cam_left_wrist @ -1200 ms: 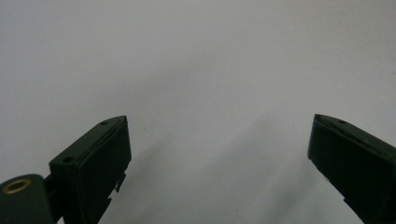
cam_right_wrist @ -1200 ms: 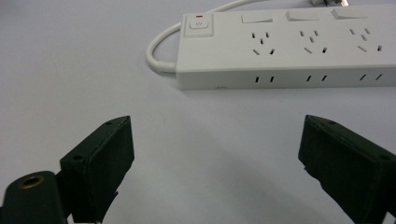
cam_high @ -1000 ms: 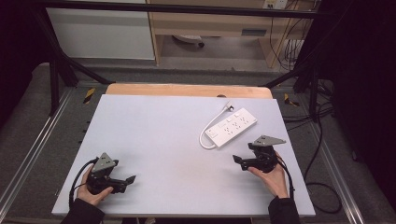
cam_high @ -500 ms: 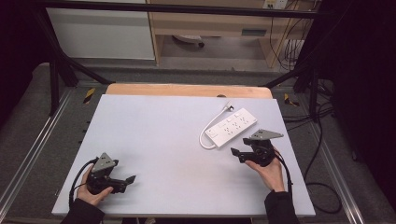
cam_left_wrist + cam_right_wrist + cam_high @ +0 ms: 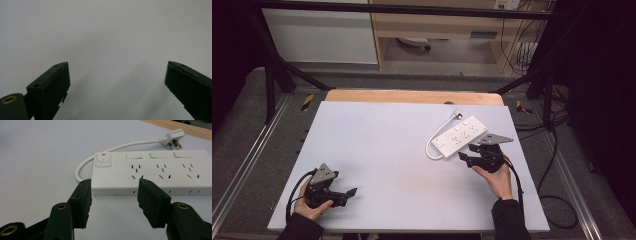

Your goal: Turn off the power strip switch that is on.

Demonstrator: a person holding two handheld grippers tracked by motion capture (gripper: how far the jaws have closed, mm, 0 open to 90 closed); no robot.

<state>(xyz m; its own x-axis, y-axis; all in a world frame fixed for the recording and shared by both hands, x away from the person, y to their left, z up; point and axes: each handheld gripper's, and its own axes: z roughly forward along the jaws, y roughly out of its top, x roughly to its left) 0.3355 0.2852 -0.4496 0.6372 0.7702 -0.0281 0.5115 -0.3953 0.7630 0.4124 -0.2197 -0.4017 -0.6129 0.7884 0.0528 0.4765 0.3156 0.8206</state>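
Right claw (image 5: 465, 159), jaws half-spread and just narrowing, nothing between them, nears the white plastic power strip (image 5: 460, 136) right of centre; next, a grip on it. Left claw (image 5: 348, 195) rests spread, lower left.

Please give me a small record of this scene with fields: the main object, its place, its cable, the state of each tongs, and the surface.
main object: white power strip, three sockets, one power button
place: right half of the table, lying flat
cable: white cable loops from the button end to the plug
right tongs: just before the strip's near side, jaws apart, have just been closing, nothing gripped
left tongs: open over bare table, near left
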